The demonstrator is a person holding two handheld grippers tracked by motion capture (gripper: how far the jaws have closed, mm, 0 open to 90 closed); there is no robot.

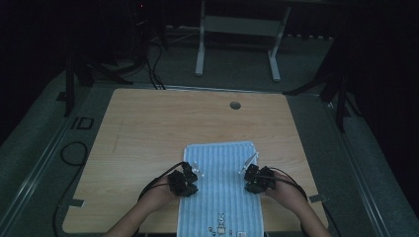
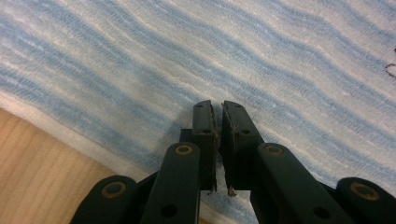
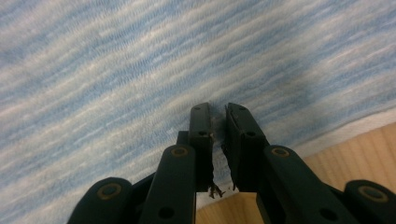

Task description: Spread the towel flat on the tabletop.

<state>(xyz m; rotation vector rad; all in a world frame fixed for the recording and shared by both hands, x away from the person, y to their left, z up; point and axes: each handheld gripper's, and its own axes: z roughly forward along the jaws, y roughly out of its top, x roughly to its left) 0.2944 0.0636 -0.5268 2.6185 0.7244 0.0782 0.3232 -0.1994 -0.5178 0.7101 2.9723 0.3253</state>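
At the left of the high view we see the tabletop (image 1: 148, 128), pale wood with a dark round hole (image 1: 235, 105) near its far edge, and around it grey floor with black cables (image 1: 74, 153) looping beside the left rim. Our left hand (image 1: 160, 195) comes up from the bottom edge and holds the left gripper (image 1: 190, 170) at the left border of a blue-and-white striped towel (image 1: 225, 163). The towel lies flat on the near half of the tabletop, its near end hanging just over the front edge, where a small printed figure (image 1: 221, 223) marks the cloth. In the left gripper view the left gripper (image 2: 217, 109) has its two black fingers (image 2: 203, 123) drawn almost together, with only a thin slit between them, their tips down against the towel (image 2: 280, 56) just inside its white hem; bare wood (image 2: 37, 168) shows at the lower left. We cannot tell whether any cloth is caught in that slit.

Moving right across the stripes, we meet the right gripper (image 1: 249, 170) at the towel's opposite border, level with the left one, held by our right hand (image 1: 286, 192). In the right gripper view the right gripper (image 3: 217, 109) also keeps its fingers (image 3: 240, 126) nearly closed, a narrow gap open between them, the tips resting on the towel (image 3: 140, 60) near its hem, with wood (image 3: 355, 149) at the lower right. Frayed threads hang from the pads. Beyond the tabletop stand the white legs of another desk (image 1: 200, 54).
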